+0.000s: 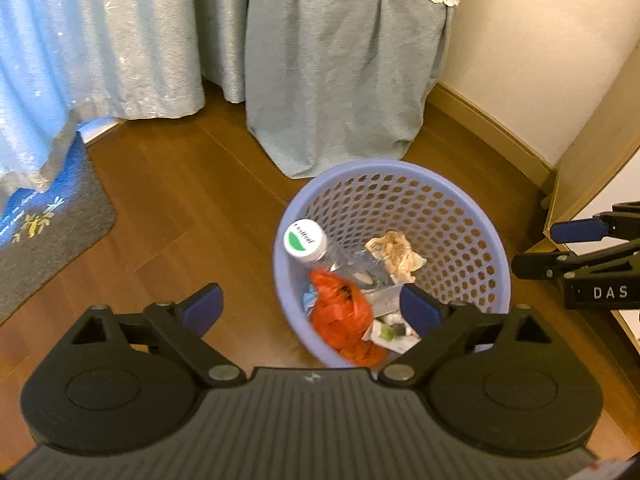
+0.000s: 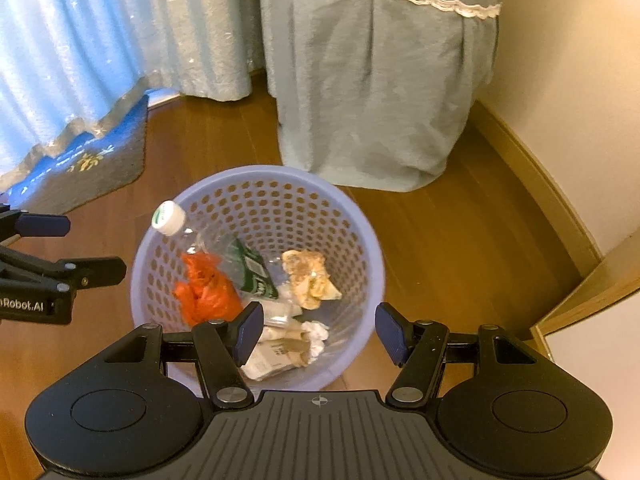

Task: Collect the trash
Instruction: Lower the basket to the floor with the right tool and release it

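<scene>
A lilac perforated trash basket (image 1: 460, 216) (image 2: 280, 200) stands on the wooden floor. Inside lie a clear plastic bottle (image 1: 320, 248) (image 2: 176, 224) with a white cap, an orange plastic bag (image 1: 340, 312) (image 2: 208, 292), a crumpled brownish paper (image 1: 396, 256) (image 2: 310, 276) and white paper scraps (image 2: 288, 344). My left gripper (image 1: 310, 306) hovers open over the basket's near left side, holding nothing. My right gripper (image 2: 320, 332) hangs open above the basket's near edge, also holding nothing. Each gripper shows at the other view's edge.
A chair or table draped in grey-blue cloth (image 1: 344, 72) (image 2: 380, 80) stands just behind the basket. Light blue curtains (image 1: 80, 40) hang at the left above a grey-and-blue mat (image 1: 48, 220). A cream wall with wooden skirting (image 1: 492, 128) and a wooden door frame (image 2: 592, 280) are at the right.
</scene>
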`<state>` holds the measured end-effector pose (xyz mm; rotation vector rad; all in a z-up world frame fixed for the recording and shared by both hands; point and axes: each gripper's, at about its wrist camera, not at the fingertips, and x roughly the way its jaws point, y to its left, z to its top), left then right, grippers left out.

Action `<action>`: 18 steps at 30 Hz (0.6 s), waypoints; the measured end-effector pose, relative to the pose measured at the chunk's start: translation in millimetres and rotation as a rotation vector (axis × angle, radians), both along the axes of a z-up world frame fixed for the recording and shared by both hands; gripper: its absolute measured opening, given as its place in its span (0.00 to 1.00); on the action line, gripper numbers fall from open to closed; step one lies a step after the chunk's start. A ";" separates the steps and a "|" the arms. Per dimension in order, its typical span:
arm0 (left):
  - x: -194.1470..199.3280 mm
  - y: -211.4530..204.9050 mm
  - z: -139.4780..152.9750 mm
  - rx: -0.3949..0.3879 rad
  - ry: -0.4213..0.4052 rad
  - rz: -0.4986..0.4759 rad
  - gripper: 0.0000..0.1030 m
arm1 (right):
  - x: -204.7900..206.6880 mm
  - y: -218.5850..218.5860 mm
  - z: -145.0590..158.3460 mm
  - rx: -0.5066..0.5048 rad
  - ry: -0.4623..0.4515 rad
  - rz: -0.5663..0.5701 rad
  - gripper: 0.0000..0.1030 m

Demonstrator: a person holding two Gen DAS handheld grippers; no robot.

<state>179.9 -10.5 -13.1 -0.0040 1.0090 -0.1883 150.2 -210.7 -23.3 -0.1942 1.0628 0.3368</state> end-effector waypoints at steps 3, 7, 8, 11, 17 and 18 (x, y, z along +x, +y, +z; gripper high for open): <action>-9.4 8.5 1.7 0.002 0.001 0.009 0.99 | -1.9 5.3 -0.6 0.007 0.002 0.008 0.58; -20.7 18.2 -2.3 0.010 0.032 0.025 0.99 | -4.9 11.0 -2.5 0.014 0.010 0.003 0.58; -23.6 20.3 -2.9 0.014 0.038 0.031 0.99 | -6.2 12.6 -2.9 0.017 0.013 0.005 0.58; -31.6 24.9 -1.0 0.014 0.042 0.036 0.99 | -9.7 18.4 -3.4 0.029 0.023 0.019 0.58; -44.6 36.3 7.0 0.032 0.026 0.055 0.99 | -16.1 29.6 -4.1 0.030 0.018 0.039 0.58; -47.1 38.7 7.6 0.033 0.025 0.057 0.99 | -17.1 31.1 -3.6 0.030 0.014 0.043 0.58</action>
